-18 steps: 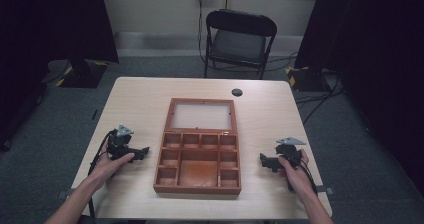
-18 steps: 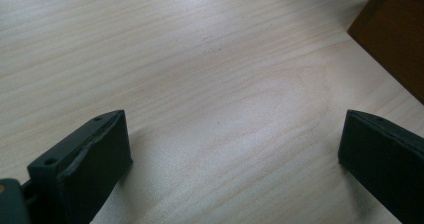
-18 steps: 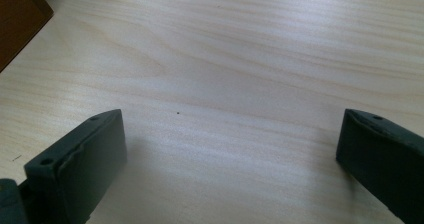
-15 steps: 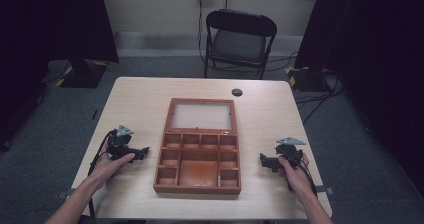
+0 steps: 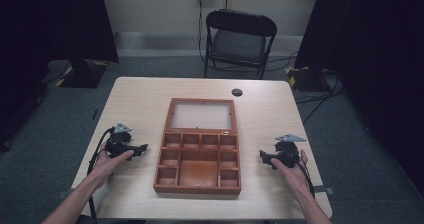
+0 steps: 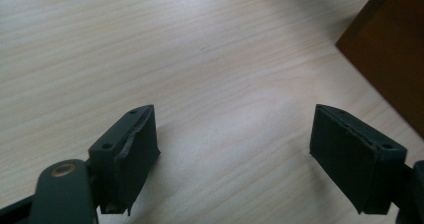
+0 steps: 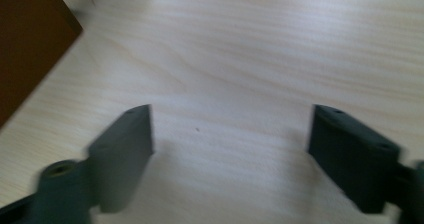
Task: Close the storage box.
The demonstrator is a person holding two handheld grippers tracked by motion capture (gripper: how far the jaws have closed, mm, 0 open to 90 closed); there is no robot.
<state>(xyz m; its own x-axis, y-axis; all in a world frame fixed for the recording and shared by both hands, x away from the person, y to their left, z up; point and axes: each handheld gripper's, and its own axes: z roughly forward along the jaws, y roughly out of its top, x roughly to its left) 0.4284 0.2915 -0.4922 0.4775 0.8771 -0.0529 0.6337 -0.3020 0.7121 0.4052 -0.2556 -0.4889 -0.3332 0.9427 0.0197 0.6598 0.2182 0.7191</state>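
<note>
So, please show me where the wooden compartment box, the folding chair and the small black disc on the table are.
wooden compartment box [image 5: 197, 187]: high view, on its front rim.
folding chair [image 5: 241, 23]: high view, on its backrest.
small black disc [image 5: 237, 92]: high view, on its centre, at the far edge of the table.

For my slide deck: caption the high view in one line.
A person holds the open left gripper and right gripper on the table, flanking an open, empty wooden compartment box.

No text, label, brand, number or sign is legible.
</note>
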